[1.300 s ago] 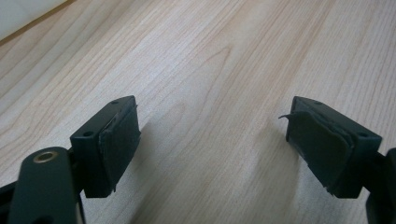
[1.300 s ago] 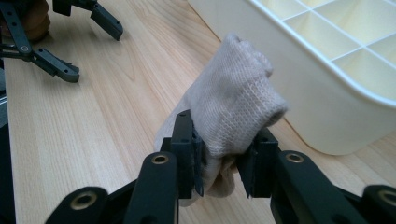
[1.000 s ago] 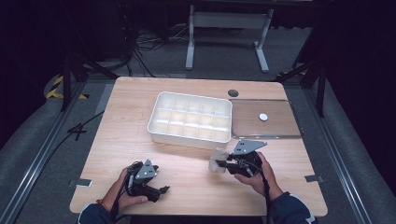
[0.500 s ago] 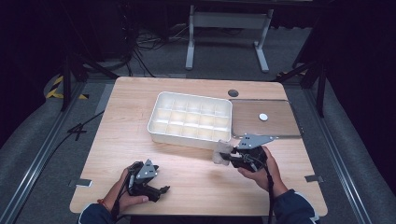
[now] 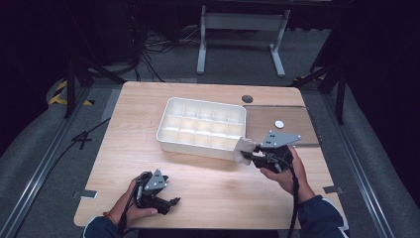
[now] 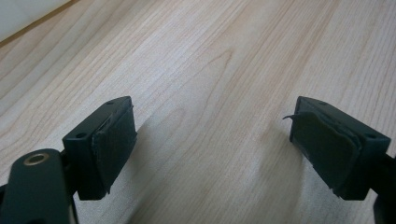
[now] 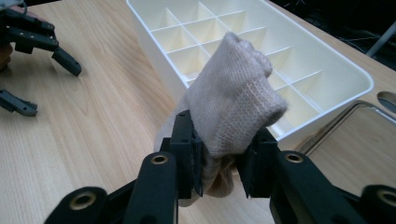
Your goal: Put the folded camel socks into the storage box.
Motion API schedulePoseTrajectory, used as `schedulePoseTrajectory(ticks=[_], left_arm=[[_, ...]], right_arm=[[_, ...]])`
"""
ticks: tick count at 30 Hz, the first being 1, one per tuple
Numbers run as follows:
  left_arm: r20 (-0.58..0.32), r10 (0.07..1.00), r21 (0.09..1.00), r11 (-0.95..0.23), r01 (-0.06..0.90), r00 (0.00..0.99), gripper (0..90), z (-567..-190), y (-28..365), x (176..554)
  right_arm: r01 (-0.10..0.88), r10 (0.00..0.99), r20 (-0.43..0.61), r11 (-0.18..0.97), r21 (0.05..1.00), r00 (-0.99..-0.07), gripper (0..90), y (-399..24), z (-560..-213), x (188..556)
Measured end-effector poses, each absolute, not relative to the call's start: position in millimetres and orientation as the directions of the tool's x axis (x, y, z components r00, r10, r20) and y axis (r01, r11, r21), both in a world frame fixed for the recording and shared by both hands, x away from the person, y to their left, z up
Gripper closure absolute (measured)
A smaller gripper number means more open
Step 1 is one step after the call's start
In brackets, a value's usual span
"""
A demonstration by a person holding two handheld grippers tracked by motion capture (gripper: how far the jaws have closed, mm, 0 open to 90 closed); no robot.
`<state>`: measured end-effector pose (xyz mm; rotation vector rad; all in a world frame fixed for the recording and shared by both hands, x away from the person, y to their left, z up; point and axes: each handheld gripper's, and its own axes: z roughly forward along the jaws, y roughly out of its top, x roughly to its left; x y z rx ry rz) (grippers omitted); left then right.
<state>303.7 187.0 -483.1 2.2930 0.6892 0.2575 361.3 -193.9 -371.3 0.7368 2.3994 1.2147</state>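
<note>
Thing in hand: a rolled beige sock [image 7: 232, 100], knitted, folded into a thick bundle.
Where it is: between the jaws of the right gripper [image 7: 219, 161], lifted above the table [image 5: 138, 144]; in the high view the sock [image 5: 244, 149] hangs just at the near right corner of the white divided tray [image 5: 171, 116], outside the wall, not yet over a compartment.
Right gripper fingers: partly closed and pressing the sock from both sides; the pads sink a little into the cloth.
Left gripper fingers: the left gripper [image 6: 212, 149] has its jaws wide apart, nothing between them; it rests low over bare wood, well apart from the tray. In the high view the left gripper [image 5: 154, 191] is near the front edge of the table.
How it will handle: I judge it light, soft and easy to squeeze, not fragile, not slippery; the knit gives good friction. The roll may loosen if the hold is weak.
Where to take hold: across the lower middle of the bundle, as now, so that the folded layers stay together.
Long axis: it runs from the jaws up and away, toward the tray.
Pointing: the rounded, folded end points to the compartments; the looser end hangs below the jaws.
</note>
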Motion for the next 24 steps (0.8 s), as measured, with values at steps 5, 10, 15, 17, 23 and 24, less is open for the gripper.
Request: schedulePoseTrajectory(ticks=[5, 10, 15, 17, 23, 24], left_arm=[[-0.014, 0.551, 0.689, -0.599, 0.407, 0.835, 14.4, -483.1, 186.6, 303.5], [-0.015, 0.553, 0.69, -0.597, 0.409, 0.833, 14.3, -483.1, 186.4, 303.3], [-0.014, 0.553, 0.69, -0.598, 0.408, 0.833, 14.3, -483.1, 186.4, 303.4], [-0.014, 0.553, 0.69, -0.598, 0.408, 0.833, 14.3, -483.1, 186.4, 303.4], [-0.014, 0.553, 0.69, -0.598, 0.408, 0.833, 14.3, -483.1, 186.4, 303.4], [-0.014, 0.553, 0.69, -0.598, 0.408, 0.833, 14.3, -483.1, 186.4, 303.4]], right_arm=[[0.29, 0.605, -0.093, 0.503, 0.814, -0.79, 70.4, -197.3, -363.6, 371.0], [0.277, 0.615, -0.111, 0.5, 0.82, -0.781, 70.4, -195.4, -357.3, 379.3], [0.282, 0.615, -0.113, 0.508, 0.814, -0.78, 70.4, -191.4, -355.7, 388.6], [0.285, 0.619, -0.122, 0.516, 0.807, -0.775, 70.4, -189.9, -357.0, 391.5], [0.301, 0.624, -0.132, 0.538, 0.787, -0.771, 70.2, -184.3, -363.1, 402.0], [0.304, 0.625, -0.136, 0.544, 0.782, -0.768, 70.1, -182.8, -364.2, 403.5]])
